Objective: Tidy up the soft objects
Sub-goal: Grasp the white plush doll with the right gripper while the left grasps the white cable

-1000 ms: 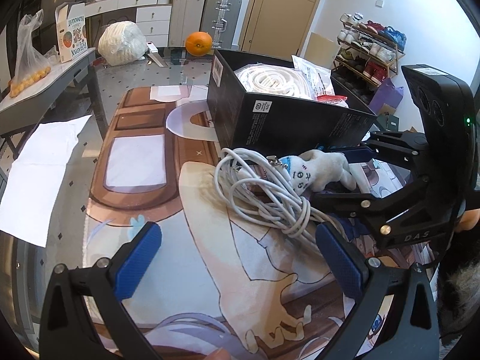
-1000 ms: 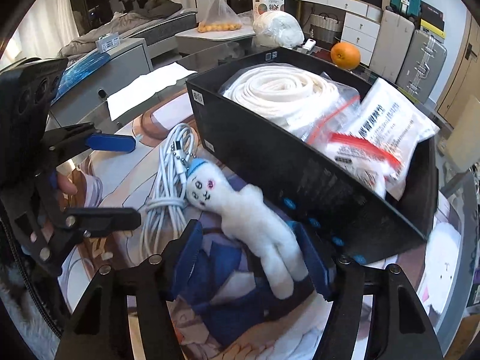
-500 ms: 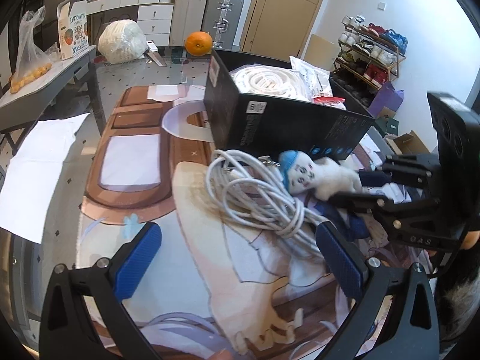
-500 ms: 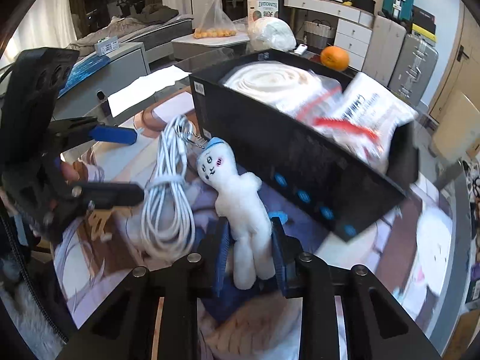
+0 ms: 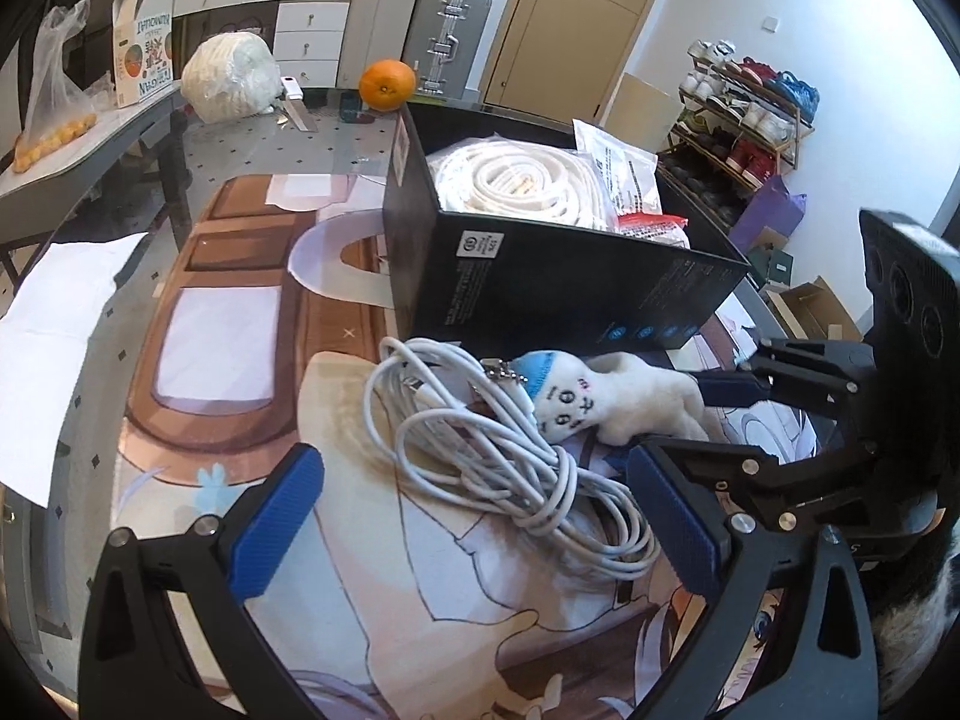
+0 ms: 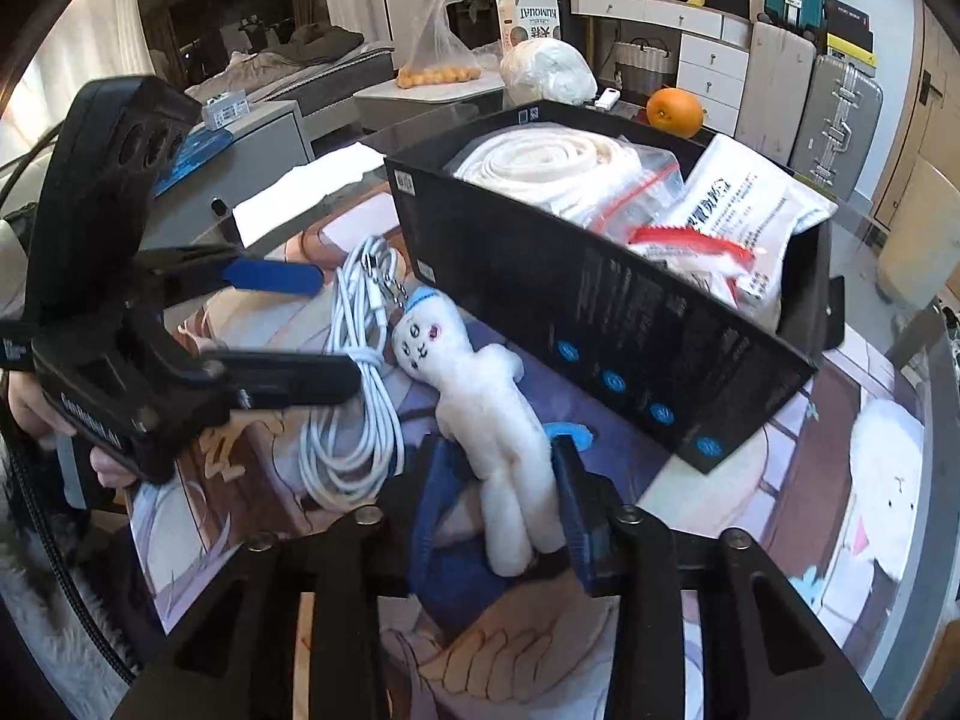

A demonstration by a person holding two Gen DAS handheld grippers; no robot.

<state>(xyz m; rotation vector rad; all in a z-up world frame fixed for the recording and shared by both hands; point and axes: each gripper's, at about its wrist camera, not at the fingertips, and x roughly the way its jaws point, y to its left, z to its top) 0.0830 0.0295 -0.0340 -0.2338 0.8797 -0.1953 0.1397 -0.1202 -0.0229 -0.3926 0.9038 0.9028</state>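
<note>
A small white plush doll (image 6: 492, 414) with a blue cap lies on the printed mat beside a black box (image 6: 600, 294). My right gripper (image 6: 498, 492) is shut on the doll's legs; the doll also shows in the left wrist view (image 5: 606, 399). A bundle of white cable (image 5: 510, 450) lies just left of the doll and also shows in the right wrist view (image 6: 354, 396). My left gripper (image 5: 474, 516) is open and empty, its fingers on either side of the cable. The black box (image 5: 540, 276) holds a coiled white band (image 5: 516, 180) and plastic packets (image 6: 720, 216).
An orange (image 5: 387, 84) and a white wrapped bundle (image 5: 231, 78) sit at the table's far end. A white paper sheet (image 5: 54, 312) lies off the left edge. A side table with a bag of small fruit (image 5: 42, 120) stands at the left.
My right gripper has closed on the doll's legs and shifted it slightly away from the box. My left gripper stayed open and edged closer to the cable bundle.
</note>
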